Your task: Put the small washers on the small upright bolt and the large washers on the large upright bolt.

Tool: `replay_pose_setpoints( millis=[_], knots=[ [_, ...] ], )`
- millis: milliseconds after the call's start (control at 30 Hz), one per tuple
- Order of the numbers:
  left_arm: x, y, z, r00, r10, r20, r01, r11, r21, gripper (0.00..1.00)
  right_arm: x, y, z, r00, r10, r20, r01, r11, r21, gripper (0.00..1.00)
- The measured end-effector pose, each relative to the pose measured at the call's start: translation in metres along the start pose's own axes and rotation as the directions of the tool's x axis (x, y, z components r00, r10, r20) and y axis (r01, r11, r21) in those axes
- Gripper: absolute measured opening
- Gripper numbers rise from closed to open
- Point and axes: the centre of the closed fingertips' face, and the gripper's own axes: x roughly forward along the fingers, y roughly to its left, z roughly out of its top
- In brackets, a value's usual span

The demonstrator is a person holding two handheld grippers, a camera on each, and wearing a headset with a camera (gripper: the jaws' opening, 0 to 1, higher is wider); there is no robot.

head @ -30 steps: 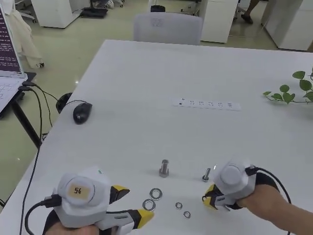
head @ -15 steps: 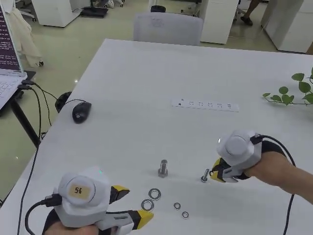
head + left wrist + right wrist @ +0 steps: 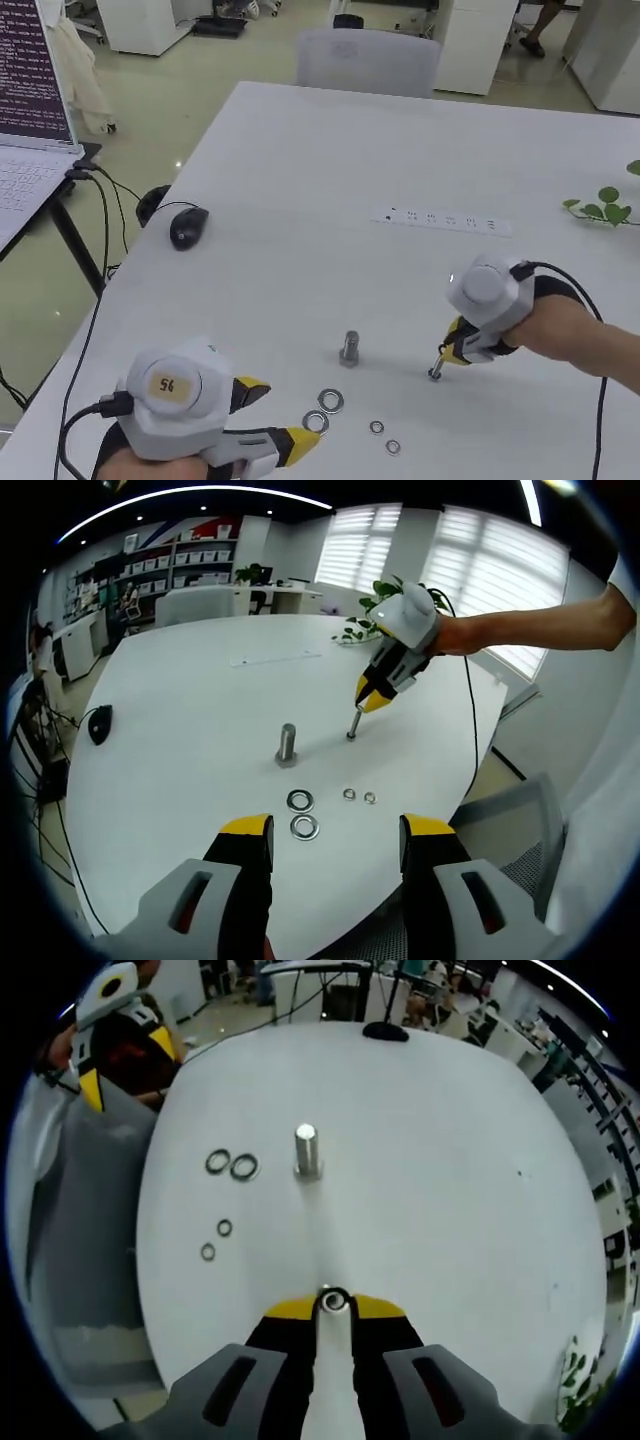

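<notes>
1. The small bolt (image 3: 437, 372) stands upright at the lower right of the head view. At the bottom centre of the right gripper view, a small ring (image 3: 334, 1301) sits right between the yellow tips. It could be a small washer or the bolt's own top seen end-on
2. The right gripper (image 3: 366, 698) hangs tip-down just over that bolt with its jaws drawn close together. Whether they pinch a washer I cannot tell, so the grip is best checked before anything is let go
3. To do this step well, I would hold the tips square above the bolt's axis, centre the hole on the thread and lower straight. The jaws should part only once the ring is around the shaft, since a slanted approach could knock so slim a bolt over
4. Two small washers (image 3: 376, 427) lie flat on the table (image 3: 300, 200), below and left of the small bolt and apart from it. Rings this thin probably need a low, edge-on pinch
5. Two large washers (image 3: 330, 401) lie just beside each other, further left. The large bolt (image 3: 349, 349) stands upright above them near the frame's centre, and neither large washer is on it yet
6. The left gripper (image 3: 337, 826), at the lower left of the head view, is released and holds nothing. Its jaws point toward the large washers, which puts it well for taking them
</notes>
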Motion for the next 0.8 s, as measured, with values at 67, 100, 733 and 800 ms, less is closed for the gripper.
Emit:
replay_pose_setpoints(
  millis=[67, 100, 733, 800],
  knots=[
    [0.0, 0.0, 0.0, 1.0, 0.001, 0.002, -0.001, 1.0, -0.004, 0.5, 0.002, 0.001, -0.001, 1.0, 0.001, -0.008, -0.001, 1.0, -0.004, 0.13],
    [0.0, 0.001, 0.0, 1.0, 0.002, 0.001, -0.002, 1.0, -0.004, 0.5, 0.002, 0.001, -0.001, 1.0, 0.001, -0.008, -0.001, 1.0, -0.004, 0.13],
    [-0.002, 0.004, -0.002, 0.9999, 0.015, -0.002, -0.015, 1.0, -0.011, 0.5, 0.024, 0.006, -0.011, 0.9989, 0.024, -0.04, -0.024, 1.0, 0.011, 0.13],
    [-0.002, 0.004, -0.003, 0.9999, 0.014, -0.005, -0.014, 1.0, -0.011, 0.5, 0.028, 0.006, -0.013, 0.9987, 0.024, -0.046, -0.023, 1.0, 0.017, 0.13]
  ],
)
